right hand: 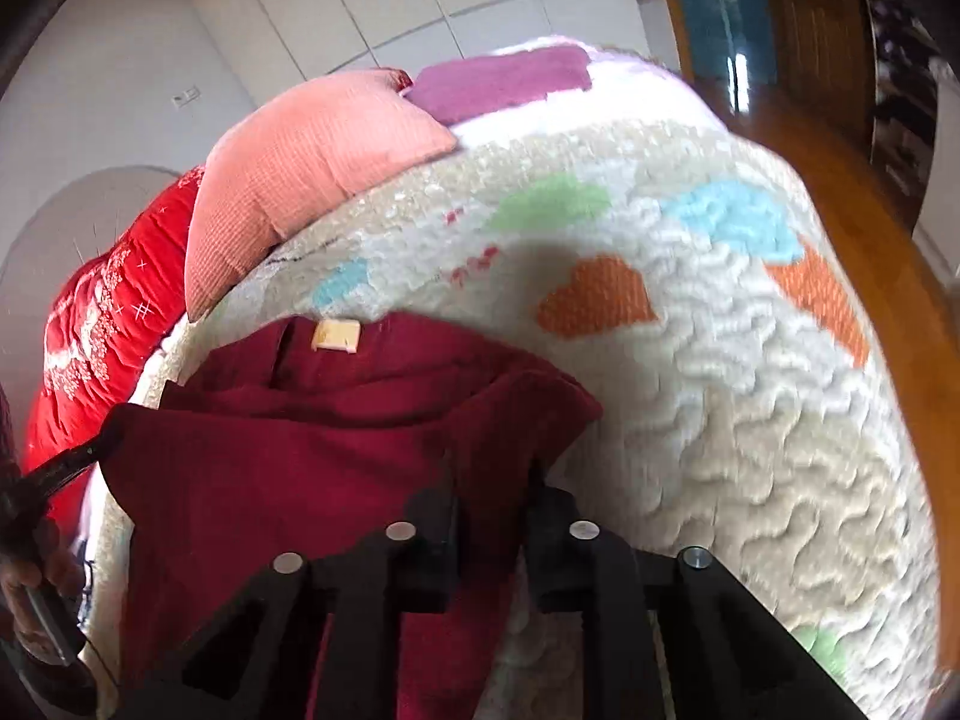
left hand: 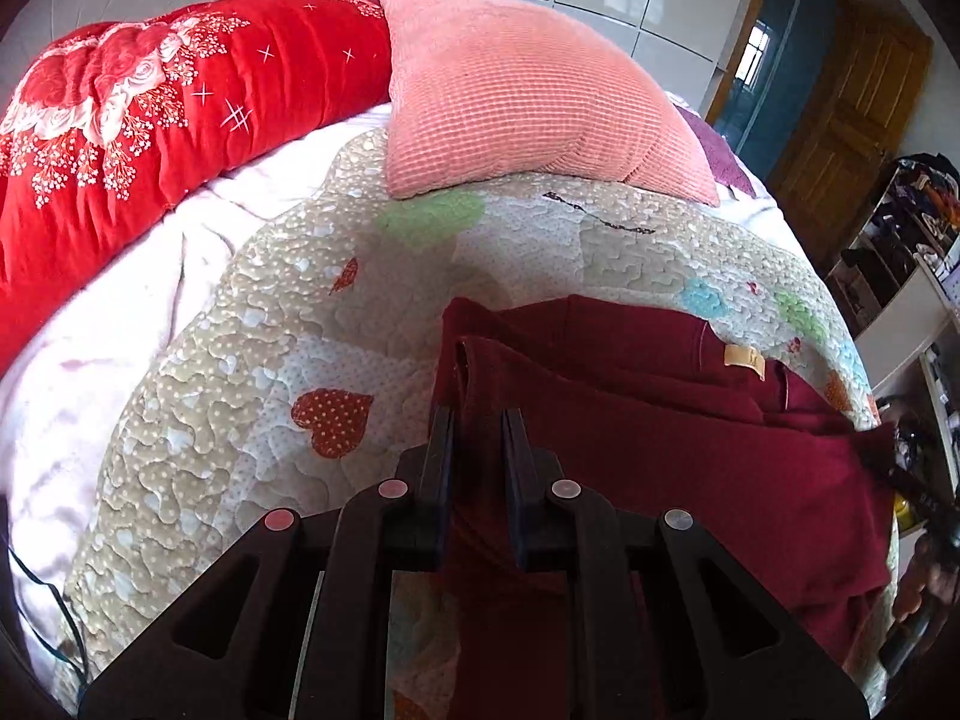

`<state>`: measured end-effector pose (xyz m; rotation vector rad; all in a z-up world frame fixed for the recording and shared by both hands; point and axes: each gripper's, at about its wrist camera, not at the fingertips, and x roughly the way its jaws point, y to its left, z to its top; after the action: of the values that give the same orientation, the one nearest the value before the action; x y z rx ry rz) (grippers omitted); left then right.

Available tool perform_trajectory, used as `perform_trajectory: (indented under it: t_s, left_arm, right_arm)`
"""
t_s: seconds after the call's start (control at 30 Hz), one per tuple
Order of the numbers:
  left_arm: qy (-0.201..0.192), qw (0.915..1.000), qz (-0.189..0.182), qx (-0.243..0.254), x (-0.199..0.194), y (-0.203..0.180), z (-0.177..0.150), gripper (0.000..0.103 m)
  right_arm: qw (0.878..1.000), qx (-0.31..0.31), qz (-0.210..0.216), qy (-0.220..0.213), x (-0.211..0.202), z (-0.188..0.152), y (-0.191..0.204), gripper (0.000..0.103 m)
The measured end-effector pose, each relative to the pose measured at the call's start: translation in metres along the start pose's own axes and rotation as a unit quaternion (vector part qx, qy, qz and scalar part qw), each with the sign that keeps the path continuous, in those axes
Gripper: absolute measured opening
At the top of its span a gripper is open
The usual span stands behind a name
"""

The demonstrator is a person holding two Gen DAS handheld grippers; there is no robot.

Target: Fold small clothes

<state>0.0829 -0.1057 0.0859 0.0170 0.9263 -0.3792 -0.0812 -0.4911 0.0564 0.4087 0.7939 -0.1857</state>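
A dark red small garment (left hand: 660,450) with a tan neck label (left hand: 744,361) lies partly folded on the quilted bed cover (left hand: 270,324). My left gripper (left hand: 478,420) is shut on the garment's left folded edge, cloth between its fingers. In the right wrist view the same garment (right hand: 312,450) and its label (right hand: 337,335) show. My right gripper (right hand: 492,474) is shut on the garment's right edge, holding it lifted over the quilt (right hand: 720,420). The other gripper's tip (right hand: 78,456) holds the far left corner.
A pink pillow (left hand: 528,90) and a red floral duvet (left hand: 150,138) lie at the head of the bed. A purple towel (right hand: 498,84) lies beside the pillow. A wooden door (left hand: 840,120) and cluttered shelves (left hand: 900,228) stand to the right. The bed's right edge meets wooden floor (right hand: 840,192).
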Motion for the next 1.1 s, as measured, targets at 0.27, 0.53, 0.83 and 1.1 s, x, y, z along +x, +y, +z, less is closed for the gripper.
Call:
perform_trajectory:
  t_s: [0.27, 0.53, 0.83, 1.1]
  left_arm:
    - [0.031, 0.9986, 0.036, 0.023, 0.032, -0.017, -0.026, 0.014]
    - [0.029, 0.9989, 0.029, 0.023, 0.028, -0.014, -0.025, 0.014]
    - [0.031, 0.9986, 0.022, 0.036, 0.019, -0.025, -0.033, 0.014]
    - [0.027, 0.9956, 0.043, 0.079, 0.023, -0.038, -0.042, 0.014]
  right_arm:
    - [0.996, -0.017, -0.082, 0.022, 0.042, 0.009, -0.015, 0.024]
    - [0.987, 0.118, 0.084, 0.065, -0.017, -0.044, -0.035, 0.071]
    - [0.997, -0.065, -0.022, 0.036, -0.04, -0.05, 0.009, 0.015]
    - [0.997, 0.024, -0.045, 0.049, -0.03, -0.053, -0.031, 0.034]
